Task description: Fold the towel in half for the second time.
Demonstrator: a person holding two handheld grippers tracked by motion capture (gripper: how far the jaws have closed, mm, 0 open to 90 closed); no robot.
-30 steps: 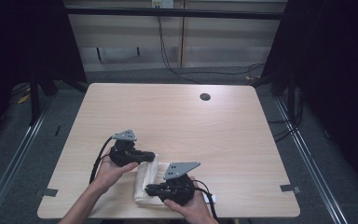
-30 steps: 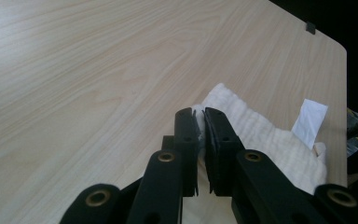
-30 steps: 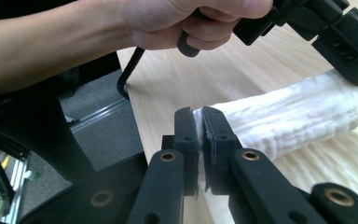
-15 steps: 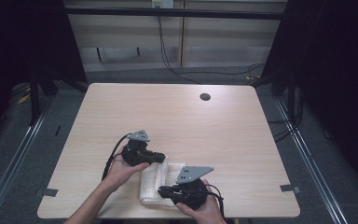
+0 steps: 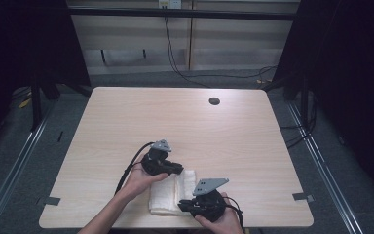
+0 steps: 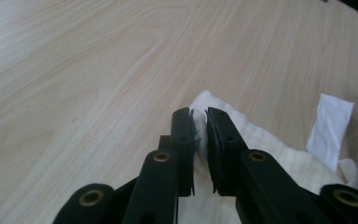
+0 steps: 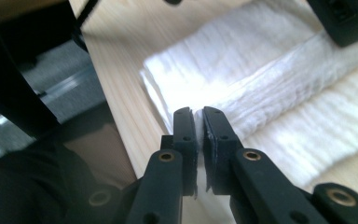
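A folded white towel lies on the wooden table near its front edge. My left gripper is at the towel's far edge, shut on a corner of the towel, with cloth pinched between its jaws. My right gripper is at the towel's near edge, shut on a fold of the towel. In the right gripper view the left gripper shows at the top right, above the cloth.
A round black grommet hole sits near the table's far edge. A small white tag sticks out beside the towel in the left gripper view. The table's front edge runs just beside the towel, with the floor below it.
Both grippers have moved to the right across the table, and the towel has moved with them. The left gripper has carried its edge over towards the right.
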